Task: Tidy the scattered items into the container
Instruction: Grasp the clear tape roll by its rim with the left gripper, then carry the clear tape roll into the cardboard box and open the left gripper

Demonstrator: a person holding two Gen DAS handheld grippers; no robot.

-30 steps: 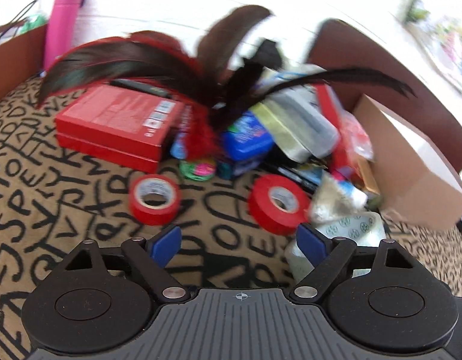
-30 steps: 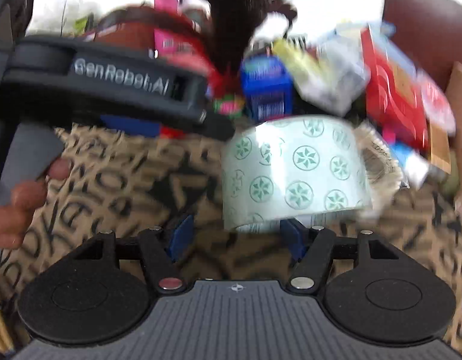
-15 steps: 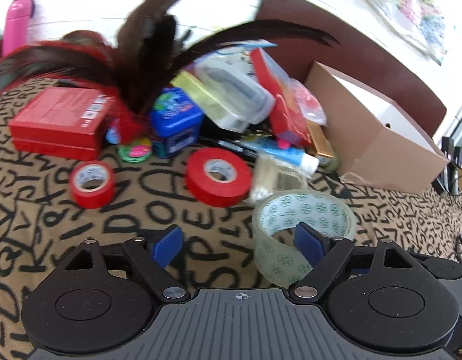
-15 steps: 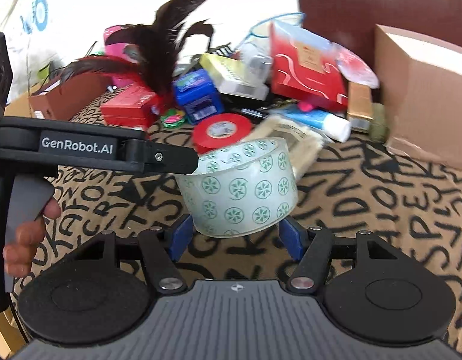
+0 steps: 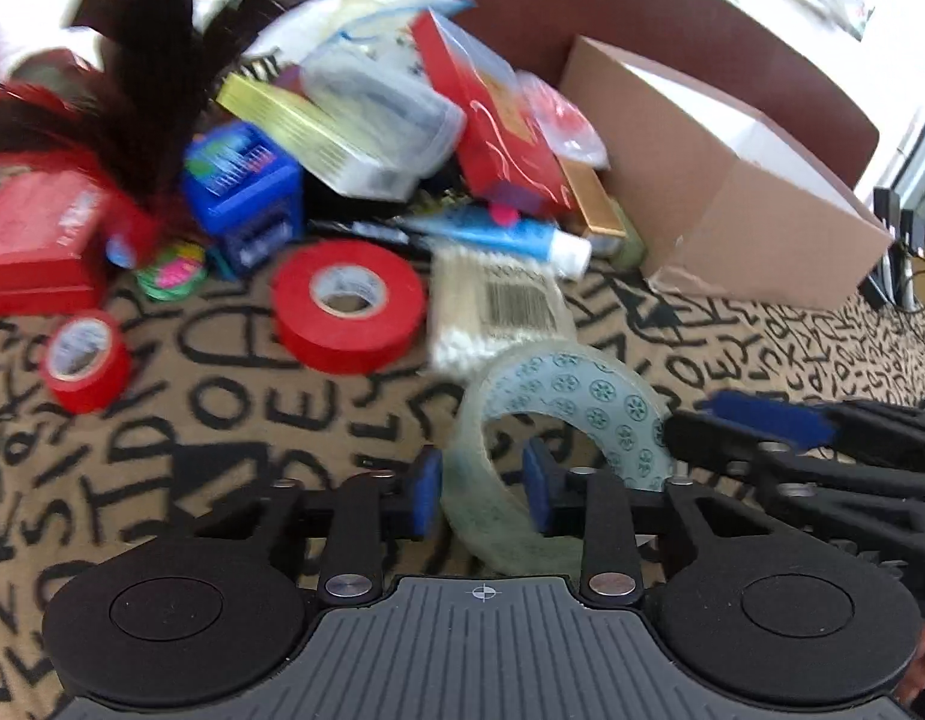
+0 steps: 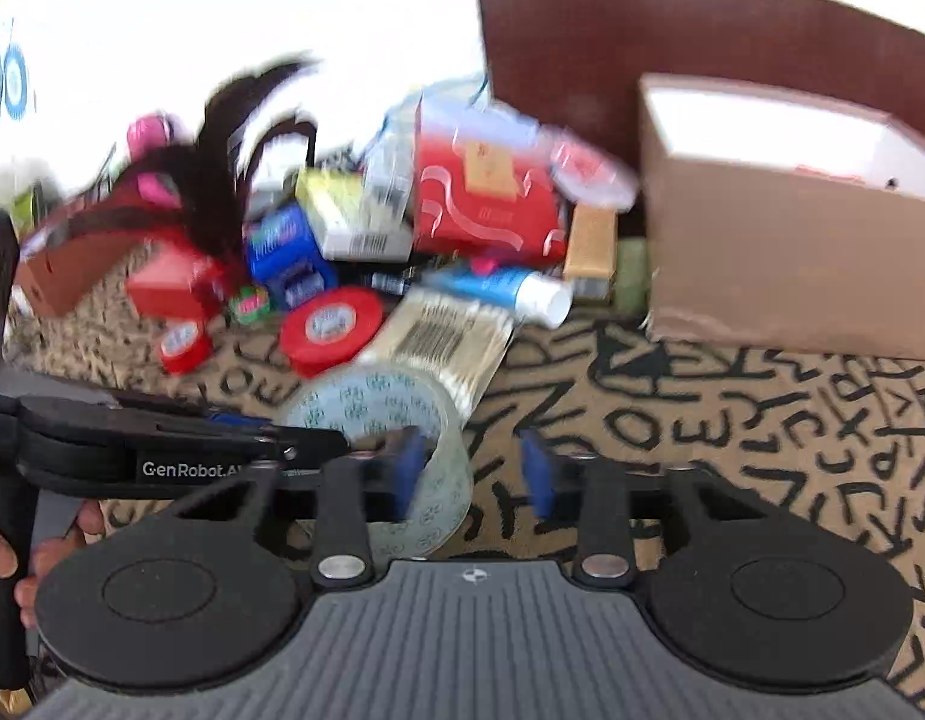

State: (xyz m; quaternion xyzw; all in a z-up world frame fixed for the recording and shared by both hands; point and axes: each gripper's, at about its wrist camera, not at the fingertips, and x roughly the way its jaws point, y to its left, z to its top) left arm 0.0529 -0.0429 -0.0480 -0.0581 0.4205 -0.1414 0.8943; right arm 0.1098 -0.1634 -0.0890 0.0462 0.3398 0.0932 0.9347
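A clear tape roll (image 5: pixel 582 396) printed with green pinwheels hangs just above the patterned cloth. My left gripper (image 5: pixel 481 495) has its jaws closing on the roll's near wall, and both blue pads touch it. Beside the roll's right side is my right gripper (image 5: pixel 702 432). In the right wrist view the right gripper (image 6: pixel 473 474) has its jaws closing too. Its left pad overlaps the roll (image 6: pixel 372 402), and a gap shows before the other pad. The left gripper (image 6: pixel 318 438) comes in from the left. An open cardboard box (image 5: pixel 732 210) (image 6: pixel 792 252) stands at the far right.
A heap lies behind: two red tape rolls (image 5: pixel 348 306) (image 5: pixel 84 360), a cotton swab pack (image 5: pixel 498 312), a blue tube (image 5: pixel 510 237), a blue box (image 5: pixel 240 192), red boxes and dark feathers (image 5: pixel 144 60). A person's hand (image 6: pixel 0 552) holds the left gripper's handle. A brown chair back (image 6: pixel 702 30) rises behind the box.
My left gripper has moved right to the tape roll and narrowed onto its wall. The right gripper's jaws, which spanned the whole roll, have narrowed, and the roll now sits to their left.
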